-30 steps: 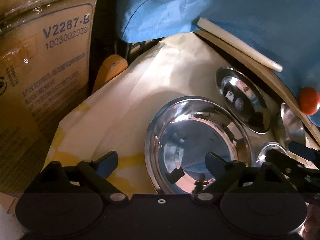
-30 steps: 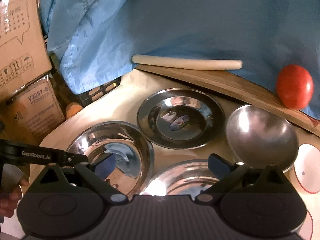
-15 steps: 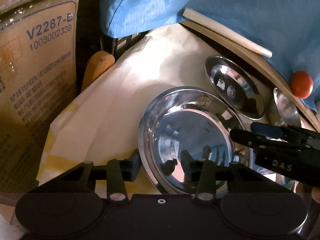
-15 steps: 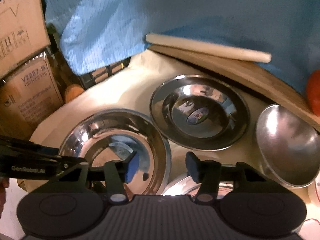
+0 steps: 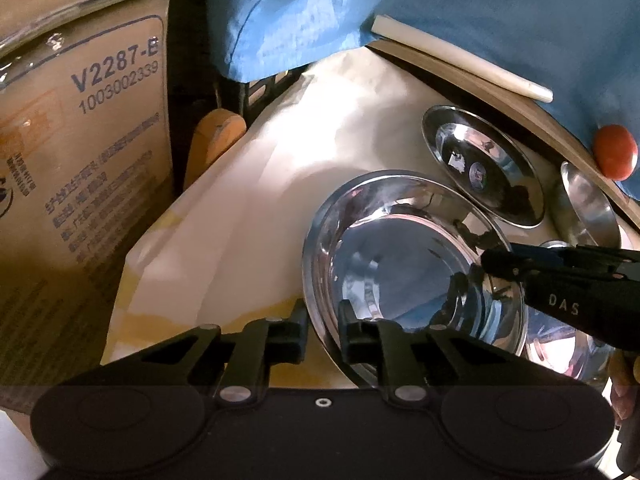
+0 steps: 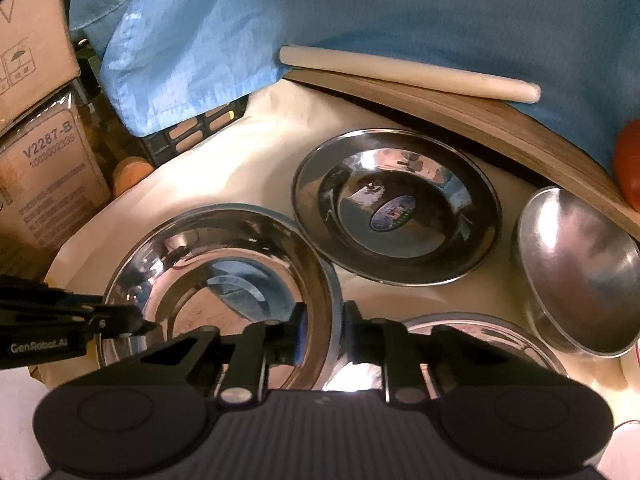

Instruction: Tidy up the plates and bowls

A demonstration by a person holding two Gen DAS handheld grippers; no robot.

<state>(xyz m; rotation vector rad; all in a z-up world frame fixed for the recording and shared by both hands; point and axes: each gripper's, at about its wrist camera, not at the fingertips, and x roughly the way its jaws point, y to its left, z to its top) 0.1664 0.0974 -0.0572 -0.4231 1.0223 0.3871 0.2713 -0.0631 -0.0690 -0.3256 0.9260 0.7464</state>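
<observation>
Both my tools have just been closing on the large shiny steel bowl (image 5: 404, 264) nearest me on the cream paper-covered worktop (image 5: 248, 216): my left tool (image 5: 323, 330) is clenched on its left rim, one finger inside and one outside, and my right tool (image 6: 322, 330) pinches the opposite rim the same way. The risk I see is the thin, slick rim sliding between the pads if I lift unevenly, tipping the bowl into the second shiny steel bowl (image 6: 472, 344) lying just beside it, or clattering against the flat steel plate with a sticker (image 6: 396, 204) beyond. Only my right view shows that neighbour's rim clearly, plus the matt grey steel bowl (image 6: 580, 268) further right. Only my left view shows the whole red tomato (image 5: 615, 151) on the wooden board (image 5: 480, 80), the brown cardboard box marked V2287-B (image 5: 80, 140) up close, and bare worktop left of the bowl.
</observation>
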